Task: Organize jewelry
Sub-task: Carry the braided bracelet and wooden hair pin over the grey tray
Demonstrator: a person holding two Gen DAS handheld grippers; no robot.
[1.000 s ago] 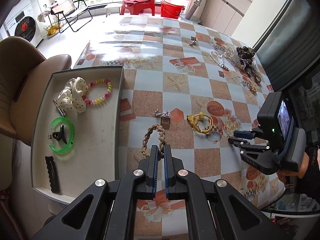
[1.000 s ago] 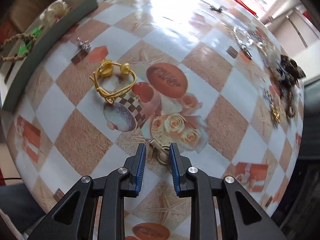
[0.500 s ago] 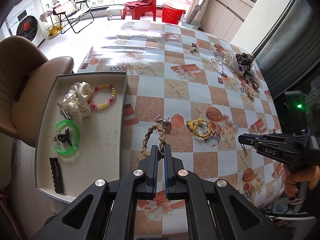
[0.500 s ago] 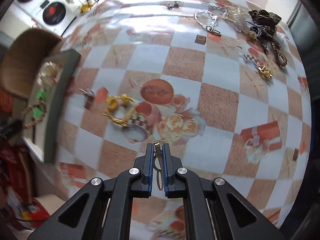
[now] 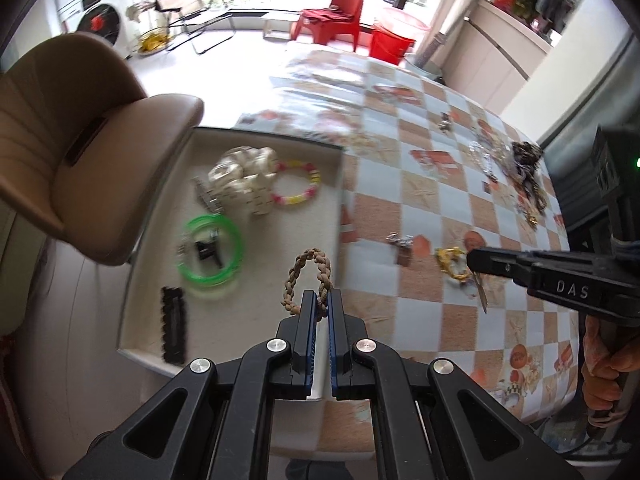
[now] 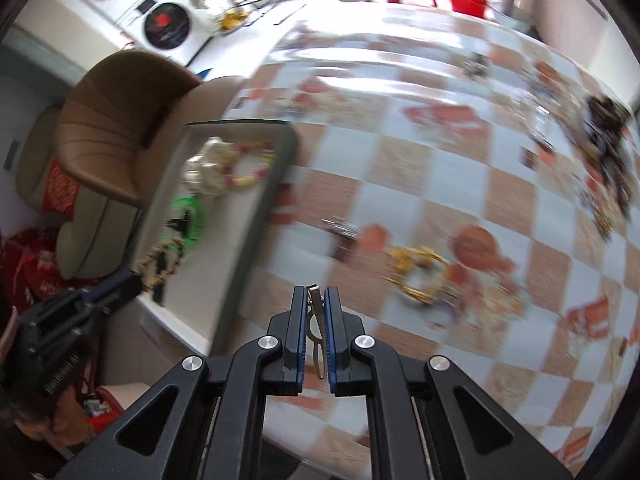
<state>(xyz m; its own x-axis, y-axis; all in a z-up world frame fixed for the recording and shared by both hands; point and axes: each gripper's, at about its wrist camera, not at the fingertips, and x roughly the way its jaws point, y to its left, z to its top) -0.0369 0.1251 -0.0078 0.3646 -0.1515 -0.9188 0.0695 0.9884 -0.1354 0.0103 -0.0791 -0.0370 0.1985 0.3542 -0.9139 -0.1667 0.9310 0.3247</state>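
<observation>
1. A table (image 5: 420, 208) is wearing a checkered cloth of orange, white and pale blue squares printed with starfish and gift boxes, and daylight is glaring off its far end.
2. Around it the room is showing a brown padded chair (image 5: 80, 128) at the table's left edge, a red plastic chair (image 5: 340, 8) and red bucket (image 5: 390, 42) by the windows, and washing machines (image 6: 164, 24) on the left wall.
3. A shallow pale tray (image 5: 256, 320) is sitting at the table's left edge, carrying a cream scrunchie (image 5: 244, 180), a pink-and-yellow bead bracelet (image 5: 296, 184), a green bangle (image 5: 210, 254) with a dark clip inside it, and a black hair clip (image 5: 173, 324) near the tray's near-left corner.
4. The left gripper (image 5: 321, 312) is pinching a braided tan bracelet (image 5: 308, 276), which is hanging above the tray's near-right part.
5. The right gripper (image 6: 316, 320) is clamping a slim metal clip (image 6: 316, 332) (blurred), held over the table just right of the tray.
6. On the cloth, a gold bracelet (image 6: 418, 276) and small silver earrings (image 5: 400, 240) are lying mid-table; a tangle of chains and dark pieces (image 5: 520, 168) is crowding the right edge.
</observation>
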